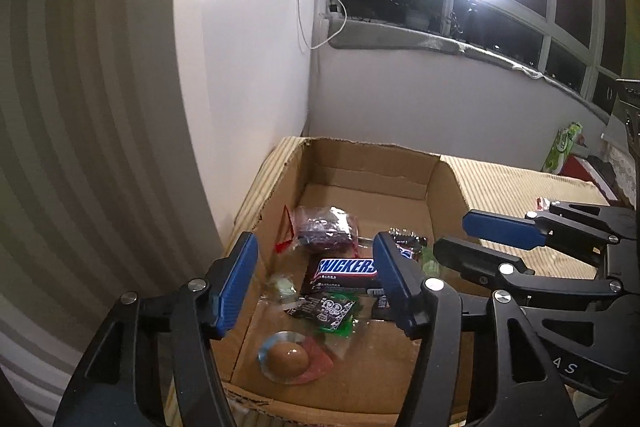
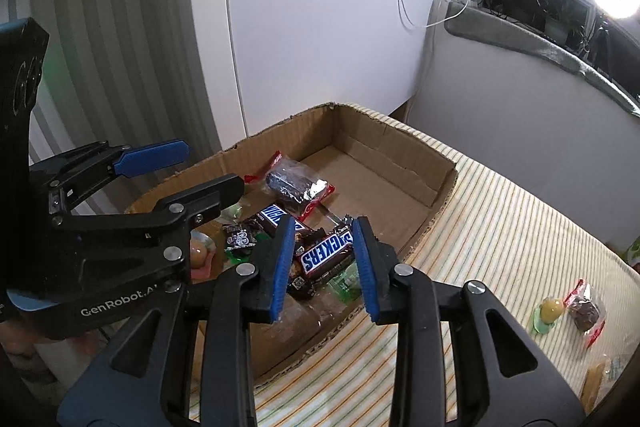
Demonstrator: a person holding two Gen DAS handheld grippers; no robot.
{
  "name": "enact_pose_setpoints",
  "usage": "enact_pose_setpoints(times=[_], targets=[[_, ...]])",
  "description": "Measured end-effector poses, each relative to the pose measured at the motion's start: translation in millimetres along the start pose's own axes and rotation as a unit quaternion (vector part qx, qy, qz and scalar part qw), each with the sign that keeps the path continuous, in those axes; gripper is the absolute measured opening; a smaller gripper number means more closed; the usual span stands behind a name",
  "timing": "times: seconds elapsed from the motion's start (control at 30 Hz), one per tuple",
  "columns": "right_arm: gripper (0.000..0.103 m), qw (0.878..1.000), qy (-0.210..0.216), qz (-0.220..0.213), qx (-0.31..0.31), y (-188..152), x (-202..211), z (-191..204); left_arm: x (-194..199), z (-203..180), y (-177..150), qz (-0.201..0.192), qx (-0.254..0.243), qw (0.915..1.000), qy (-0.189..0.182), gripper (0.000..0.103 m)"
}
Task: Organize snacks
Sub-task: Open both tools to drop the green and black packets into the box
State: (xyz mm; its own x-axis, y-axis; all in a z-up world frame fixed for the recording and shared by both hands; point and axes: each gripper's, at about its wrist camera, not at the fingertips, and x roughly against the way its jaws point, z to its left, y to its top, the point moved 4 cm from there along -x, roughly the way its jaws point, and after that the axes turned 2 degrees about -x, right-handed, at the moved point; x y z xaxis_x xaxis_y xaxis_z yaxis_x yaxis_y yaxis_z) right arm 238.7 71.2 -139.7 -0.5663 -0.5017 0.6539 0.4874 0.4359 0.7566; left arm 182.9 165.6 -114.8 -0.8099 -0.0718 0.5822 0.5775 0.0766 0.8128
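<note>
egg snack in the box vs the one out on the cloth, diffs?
The boxed egg snack is brown on a pink backing and lies inside the cardboard box. The egg snack on the cloth is yellowish on green backing, beside a red-edged dark snack. Both are clear-wrapped and ungripped.

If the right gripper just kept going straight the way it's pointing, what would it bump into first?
Most likely the Snickers bar lying in the cardboard box; it sits right between the open right gripper fingers in the right wrist view. Depth is hard to judge.
</note>
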Motion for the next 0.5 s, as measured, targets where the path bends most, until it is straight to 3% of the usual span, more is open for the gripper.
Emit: enact_pose_setpoints(times=[0.27,0.4,0.5], targets=[[0.034,1.000,-0.016,-0.023,-0.001,0.5,35.1,1.2,23.8,-8.1,7.6,-0.019,-0.007,0.9998,0.001,0.061],[0.050,0.999,-0.025,-0.039,-0.011,-2.4,53.8,-3.6,36.5,-14.8,11.3,-0.028,-0.013,0.9995,0.004,0.061],[0.051,0.999,-0.027,-0.044,-0.015,-5.9,63.2,-7.2,46.3,-20.5,13.1,-0.034,-0.018,0.9992,0.006,0.062]])
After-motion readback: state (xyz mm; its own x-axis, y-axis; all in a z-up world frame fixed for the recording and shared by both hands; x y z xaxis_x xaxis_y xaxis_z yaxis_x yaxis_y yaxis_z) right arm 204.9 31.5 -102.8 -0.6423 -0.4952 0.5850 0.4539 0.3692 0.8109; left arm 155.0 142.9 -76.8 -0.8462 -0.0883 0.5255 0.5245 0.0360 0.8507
